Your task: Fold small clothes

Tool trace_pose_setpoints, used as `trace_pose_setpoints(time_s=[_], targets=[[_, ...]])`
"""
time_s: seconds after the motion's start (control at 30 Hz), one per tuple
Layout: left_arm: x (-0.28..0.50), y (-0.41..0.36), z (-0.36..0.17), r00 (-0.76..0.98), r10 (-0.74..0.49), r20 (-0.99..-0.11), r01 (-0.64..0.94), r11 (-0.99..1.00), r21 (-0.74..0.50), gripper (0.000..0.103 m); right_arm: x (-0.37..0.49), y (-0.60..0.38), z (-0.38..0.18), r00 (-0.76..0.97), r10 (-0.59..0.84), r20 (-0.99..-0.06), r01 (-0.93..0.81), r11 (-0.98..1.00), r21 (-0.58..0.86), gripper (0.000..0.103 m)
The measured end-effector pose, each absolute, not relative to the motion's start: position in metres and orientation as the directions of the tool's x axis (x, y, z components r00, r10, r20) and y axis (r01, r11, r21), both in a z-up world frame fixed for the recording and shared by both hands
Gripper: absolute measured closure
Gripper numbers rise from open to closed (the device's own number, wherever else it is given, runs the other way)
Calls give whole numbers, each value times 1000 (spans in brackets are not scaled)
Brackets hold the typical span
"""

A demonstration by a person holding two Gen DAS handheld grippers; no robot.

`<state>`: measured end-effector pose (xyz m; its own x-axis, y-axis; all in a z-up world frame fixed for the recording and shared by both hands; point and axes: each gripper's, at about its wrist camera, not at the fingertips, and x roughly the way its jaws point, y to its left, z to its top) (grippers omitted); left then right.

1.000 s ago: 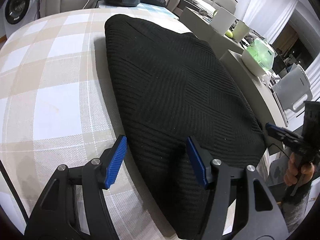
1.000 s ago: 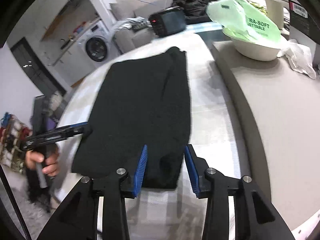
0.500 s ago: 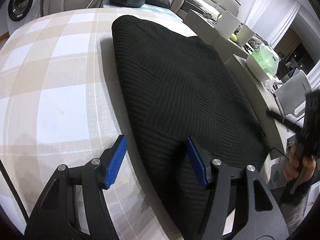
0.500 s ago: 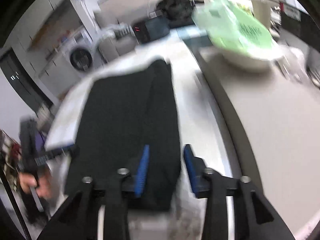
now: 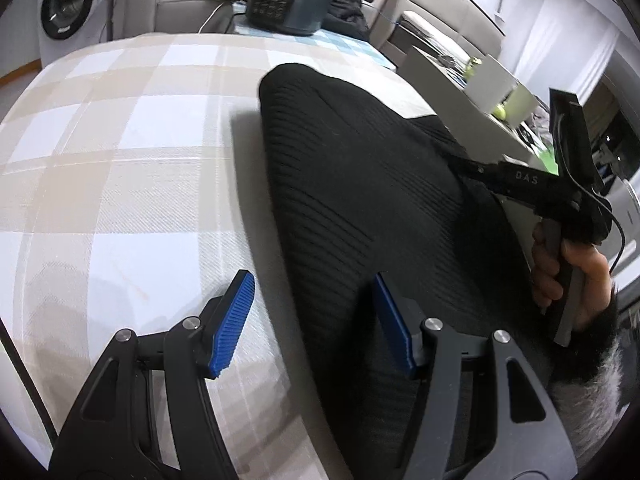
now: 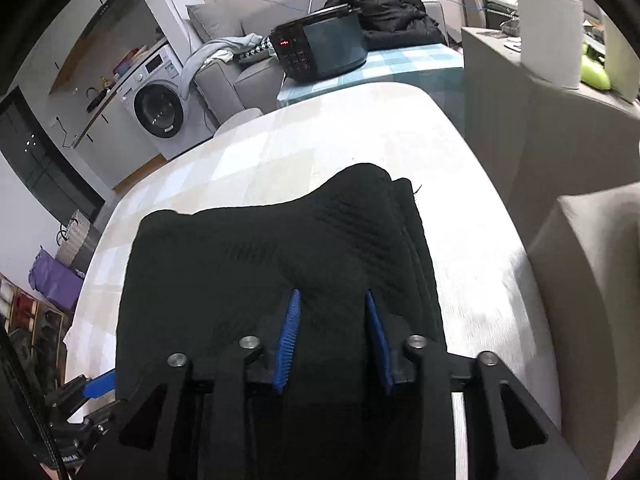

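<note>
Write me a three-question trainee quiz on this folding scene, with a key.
1. True or false: the black knit garment lies on a checked tablecloth.
2. The left tool is: A) shut on the garment; B) open, straddling the garment's edge; C) out of view.
3. Which large appliance stands beyond the table's far left corner?

Key: 1 true. 2 B. 3 the washing machine.
</note>
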<state>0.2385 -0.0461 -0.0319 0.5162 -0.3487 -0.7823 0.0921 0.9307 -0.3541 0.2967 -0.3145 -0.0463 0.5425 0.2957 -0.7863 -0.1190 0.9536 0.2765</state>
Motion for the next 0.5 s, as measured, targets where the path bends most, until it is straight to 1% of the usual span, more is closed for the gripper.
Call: trace_pose_setpoints(time_s=[0.03, 0.07, 0.23, 0.27, 0.33, 0.4, 0.47, 0.5], targets=[[240, -45, -33, 515, -352, -782, 88, 929, -360, 45, 298, -315, -47, 535, 301, -790, -116, 952, 284, 88], [243, -44, -34, 518, -354, -779, 86, 927, -365, 45, 299, -316, -44, 535, 327, -779, -132, 943, 305, 91], [251, -42, -34, 522, -352, -777, 88, 928, -361, 45, 285, -313, -14, 626, 364, -690, -221, 931, 291, 92], [252, -43, -34, 523, -351, -777, 89, 929, -360, 45, 287, -312, -12, 631, 350, -692, -215, 936, 277, 92], [254, -41, -35, 524, -349, -777, 90, 930, -356, 45, 301, -314, -24, 607, 299, -737, -177, 954, 241, 91], [255, -41, -34, 524, -345, -779, 89, 932, -352, 45, 314, -312, -46, 538, 252, -804, -143, 968, 208, 88], [257, -40, -32, 530, -343, -776, 97, 933, -346, 45, 312, -317, -48, 547, 284, -788, -121, 958, 261, 81], [259, -40, -31, 533, -340, -774, 101, 935, -341, 45, 308, -321, -42, 552, 293, -780, -129, 955, 267, 73]])
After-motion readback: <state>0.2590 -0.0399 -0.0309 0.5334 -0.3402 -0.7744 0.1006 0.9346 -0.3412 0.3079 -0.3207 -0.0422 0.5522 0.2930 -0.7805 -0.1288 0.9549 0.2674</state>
